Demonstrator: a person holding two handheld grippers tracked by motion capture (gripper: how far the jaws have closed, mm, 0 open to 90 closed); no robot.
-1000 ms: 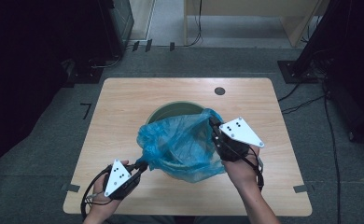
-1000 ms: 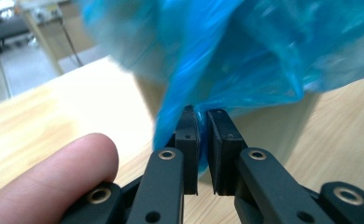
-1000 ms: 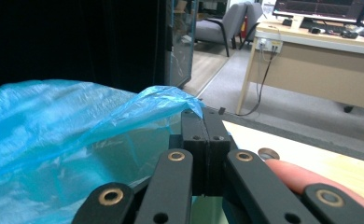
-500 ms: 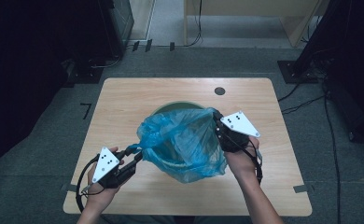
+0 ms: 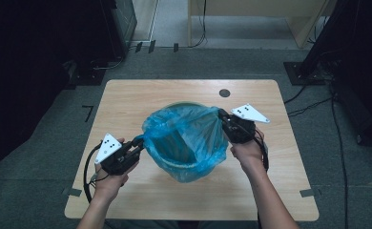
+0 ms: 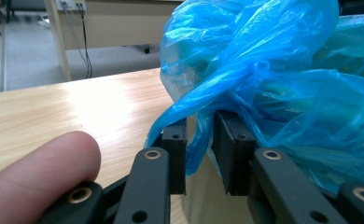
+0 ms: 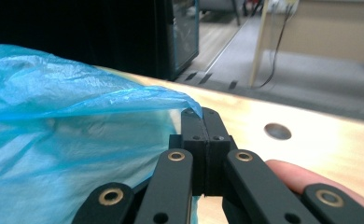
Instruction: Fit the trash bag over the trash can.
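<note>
A thin blue plastic bag (image 5: 186, 143) sits in the middle of a wooden table (image 5: 127, 102). The bag is over a green bin (image 5: 184, 106), and a bit of the bin's rim peeks out at the far side of the bag. The mouth of the bag is pulled wide open, so you can look down into it from the high view.

2 grippers hold the bag, 1 on each side. The left gripper (image 5: 137, 142) is at the bag's left edge. In the left gripper view, the left gripper (image 6: 199, 140) has its 2 black jaws a little apart, with a twisted strip of blue plastic running between them. The plastic touches the jaws and bunches up just above them. A fingertip (image 6: 35, 177) shows at the bottom left of that view.

The right gripper (image 5: 222, 116) is at the bag's right edge, a bit farther back on the table than the left one. In the right gripper view, the right gripper (image 7: 202, 122) has its jaws pressed tight together, and a corner of the bag's edge is pinched at their tips. The blue plastic spreads out to the left from there.

A small round hole (image 5: 224, 93) is in the table beyond the bag, well apart from it. Black cables (image 5: 86, 164) trail from the left gripper.
</note>
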